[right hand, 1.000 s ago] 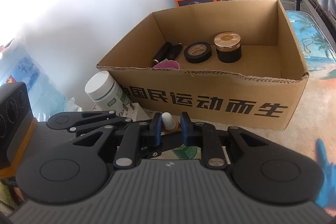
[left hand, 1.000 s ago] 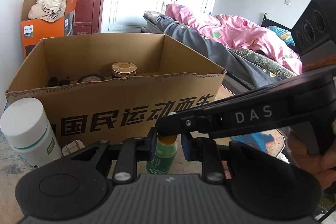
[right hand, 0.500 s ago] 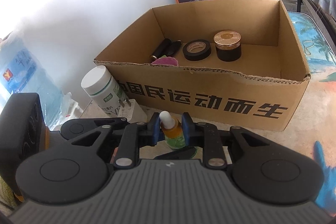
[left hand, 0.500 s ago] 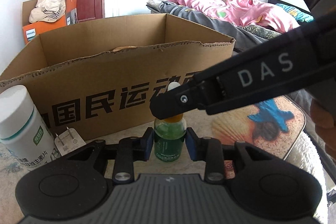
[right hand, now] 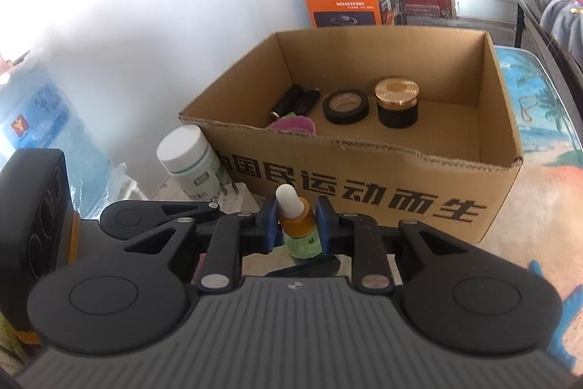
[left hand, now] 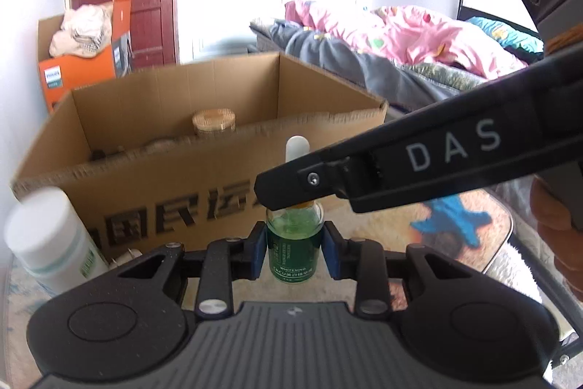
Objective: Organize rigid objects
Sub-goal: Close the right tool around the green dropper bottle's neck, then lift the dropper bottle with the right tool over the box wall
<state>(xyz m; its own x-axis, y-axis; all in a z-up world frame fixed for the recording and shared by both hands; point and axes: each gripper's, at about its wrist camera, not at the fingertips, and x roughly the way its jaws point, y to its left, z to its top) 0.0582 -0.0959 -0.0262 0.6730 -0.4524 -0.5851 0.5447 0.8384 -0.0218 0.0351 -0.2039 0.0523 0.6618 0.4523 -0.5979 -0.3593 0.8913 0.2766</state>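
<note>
Both grippers are on the same small dropper bottle [left hand: 294, 245], which stands upright just in front of the near wall of the cardboard box [right hand: 364, 195]. The left gripper [left hand: 294, 246] has its blue pads against the green glass body, low down, so it is clenched on the bottle at its widest and steadiest part. The right gripper [right hand: 294, 219] comes in from the right and above; its pads sit at the amber collar under the white rubber bulb, closed on the neck. In the left view its long black finger crosses in front of the bottle's shoulder, so the exact contact there is hidden from that side.

Gripping it at two heights makes sense for a tall, narrow, top-heavy thing: the low hold keeps the base from swinging, while the high hold steers the top. My guess is that the bottle is being taken up to clear the box's near wall and go inside.

Inside the box, toward its far left, lie a roll of black tape [right hand: 345, 106], a dark jar with a gold lid [right hand: 397, 102], two dark tubes [right hand: 297, 99] and something pink [right hand: 293, 125]; the right half of the floor is bare, which looks like the easiest landing place.

Left of the bottle, a white-capped pill bottle [right hand: 189, 163] and a white plug [right hand: 233, 194] wait outside the box, close enough to be knocked if the lift drifts left
</note>
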